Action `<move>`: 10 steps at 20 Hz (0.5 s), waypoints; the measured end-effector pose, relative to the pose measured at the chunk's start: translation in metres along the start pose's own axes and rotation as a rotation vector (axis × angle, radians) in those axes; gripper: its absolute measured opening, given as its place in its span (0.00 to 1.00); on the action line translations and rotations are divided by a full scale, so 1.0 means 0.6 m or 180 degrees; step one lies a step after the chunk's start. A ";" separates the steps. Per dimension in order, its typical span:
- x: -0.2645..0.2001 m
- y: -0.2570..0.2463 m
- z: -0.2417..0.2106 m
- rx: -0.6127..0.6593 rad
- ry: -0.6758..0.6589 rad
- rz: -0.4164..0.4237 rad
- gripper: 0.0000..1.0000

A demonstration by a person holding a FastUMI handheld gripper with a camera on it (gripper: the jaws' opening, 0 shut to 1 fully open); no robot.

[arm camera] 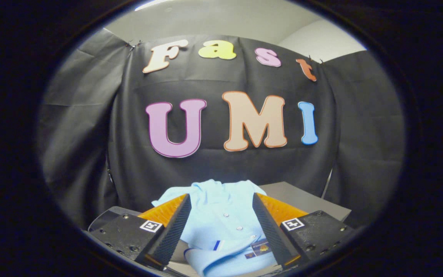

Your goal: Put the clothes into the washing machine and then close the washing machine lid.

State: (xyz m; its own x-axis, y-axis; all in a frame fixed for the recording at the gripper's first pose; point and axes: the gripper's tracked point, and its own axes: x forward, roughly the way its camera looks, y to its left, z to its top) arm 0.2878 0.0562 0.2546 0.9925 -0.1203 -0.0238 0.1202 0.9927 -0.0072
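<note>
**Open claw hovering over the folded shirt**

The gripper [221, 227] is standing wide open, its two fingers [175, 227] spread apart and gripping nothing. A light blue shirt [221, 219] is lying folded between and just ahead of them, its collar and label nearest the camera and its buttoned front running away from it. The shirt is resting on a grey table [306, 202], whose surface is showing beyond the right finger. Black cloth is hanging behind as the booth's wall [221, 169].
</note>
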 end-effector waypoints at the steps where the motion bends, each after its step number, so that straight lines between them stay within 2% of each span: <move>1: 0.011 -0.005 -0.014 0.0004 0.0085 -0.0032 0.97; 6: 0.039 -0.033 -0.100 -0.0187 0.0694 -0.0177 0.97; 8: 0.042 -0.031 -0.097 -0.0123 0.0699 -0.0154 0.99; 10: 0.045 -0.028 -0.104 -0.0025 0.0777 -0.0094 0.96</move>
State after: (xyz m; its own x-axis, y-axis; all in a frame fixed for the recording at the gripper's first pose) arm 0.3111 0.0359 0.1914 0.9531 -0.1478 -0.2642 0.1480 0.9888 -0.0192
